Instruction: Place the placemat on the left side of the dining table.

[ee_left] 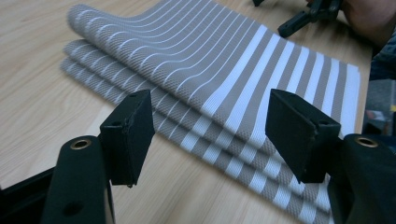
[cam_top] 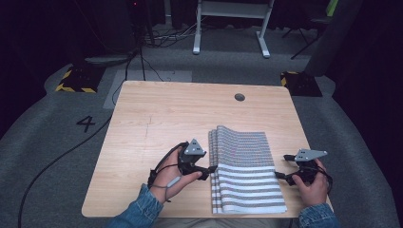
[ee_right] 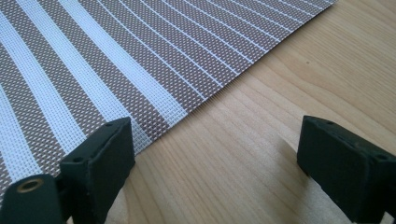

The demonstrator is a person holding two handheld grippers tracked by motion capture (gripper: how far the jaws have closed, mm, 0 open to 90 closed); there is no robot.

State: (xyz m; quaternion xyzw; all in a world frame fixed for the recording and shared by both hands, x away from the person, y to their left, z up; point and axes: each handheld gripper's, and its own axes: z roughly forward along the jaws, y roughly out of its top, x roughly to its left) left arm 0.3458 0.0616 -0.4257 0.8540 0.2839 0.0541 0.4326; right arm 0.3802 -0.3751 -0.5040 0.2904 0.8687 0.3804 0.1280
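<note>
Left gripper (ee_left: 208,135) jaws wide apart and empty, facing the folded edge of a striped mat (cam_top: 244,166) just ahead, right gripper (ee_right: 215,154) jaws also spread and holding nothing, at the mat's opposite edge, wooden table (cam_top: 157,114) beyond

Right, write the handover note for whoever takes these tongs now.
Left tongs: open, at the left edge of the stack of striped placemats, holding nothing.
Right tongs: open, at the stack's right edge, holding nothing.
The stack lies on the wooden table, near its front right; three layers show at the left edge, top mat's far end curled up.
Done: nothing gripped yet.
Left: probably grip the top mat at both sides.
</note>
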